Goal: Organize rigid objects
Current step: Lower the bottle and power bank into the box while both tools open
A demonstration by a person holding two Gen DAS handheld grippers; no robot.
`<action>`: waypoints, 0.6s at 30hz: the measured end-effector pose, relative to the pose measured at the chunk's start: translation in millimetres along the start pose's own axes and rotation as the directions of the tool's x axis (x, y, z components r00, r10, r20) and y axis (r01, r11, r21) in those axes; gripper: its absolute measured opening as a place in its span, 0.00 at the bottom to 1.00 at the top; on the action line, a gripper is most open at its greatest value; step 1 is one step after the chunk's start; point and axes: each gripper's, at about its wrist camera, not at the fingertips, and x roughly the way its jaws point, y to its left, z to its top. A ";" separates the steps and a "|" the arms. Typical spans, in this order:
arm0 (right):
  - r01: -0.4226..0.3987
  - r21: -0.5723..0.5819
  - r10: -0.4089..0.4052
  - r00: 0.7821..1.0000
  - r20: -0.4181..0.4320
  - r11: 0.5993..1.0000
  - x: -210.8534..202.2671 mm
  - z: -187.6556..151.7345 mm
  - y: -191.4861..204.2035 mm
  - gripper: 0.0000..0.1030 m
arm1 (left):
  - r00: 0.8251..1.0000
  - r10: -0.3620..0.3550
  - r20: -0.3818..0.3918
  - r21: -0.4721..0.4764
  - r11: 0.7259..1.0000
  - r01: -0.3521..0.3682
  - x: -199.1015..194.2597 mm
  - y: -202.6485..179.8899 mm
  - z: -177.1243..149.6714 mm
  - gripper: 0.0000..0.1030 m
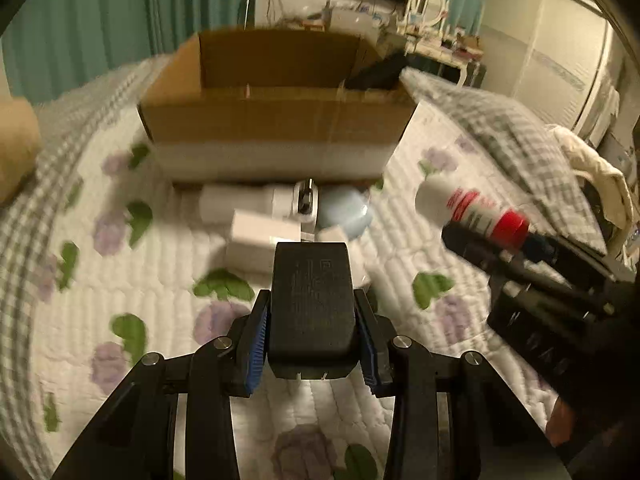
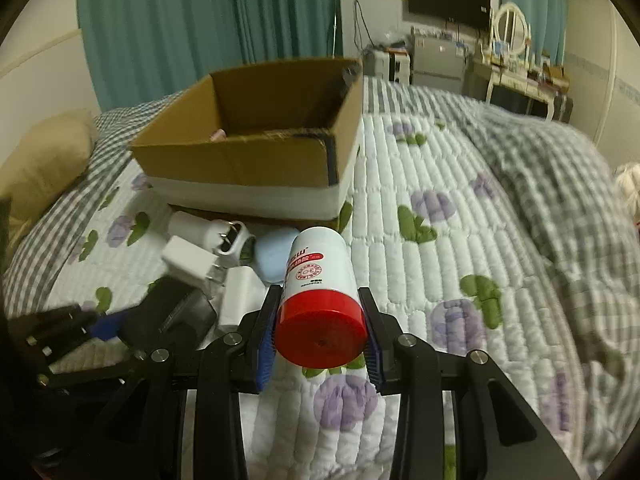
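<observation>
My left gripper [image 1: 314, 332] is shut on a black power adapter [image 1: 312, 304] and holds it above the quilt. My right gripper [image 2: 320, 332] is shut on a white bottle with a red cap [image 2: 320, 300]; the bottle also shows in the left wrist view [image 1: 468, 210]. An open cardboard box [image 1: 276, 120] stands on the bed ahead, also in the right wrist view [image 2: 256, 144]. White chargers [image 2: 192, 260] and a pale blue round object [image 2: 274, 258] lie in front of the box.
A floral quilt [image 2: 420, 240] covers the bed. A checked blanket [image 2: 560, 168] is bunched at the right. A tan pillow [image 2: 44, 160] lies at the left. A dresser with a mirror [image 2: 516, 52] stands behind the bed.
</observation>
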 end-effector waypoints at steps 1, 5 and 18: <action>0.004 -0.003 -0.004 1.000 0.006 1.000 -7.9 0.8 1.9 0.35 | 1.000 -0.003 0.018 0.005 1.000 0.003 -7.2 0.3 2.2 0.38; -0.013 0.009 0.013 0.999 0.031 1.000 -32.5 6.7 3.2 0.35 | 0.996 -0.014 0.086 0.017 1.000 0.013 -40.1 2.5 17.4 0.38; -0.040 -0.034 0.045 0.982 0.181 0.999 -76.5 92.4 19.6 0.35 | 0.969 0.046 0.243 0.037 0.998 -0.057 -82.3 33.8 109.2 0.38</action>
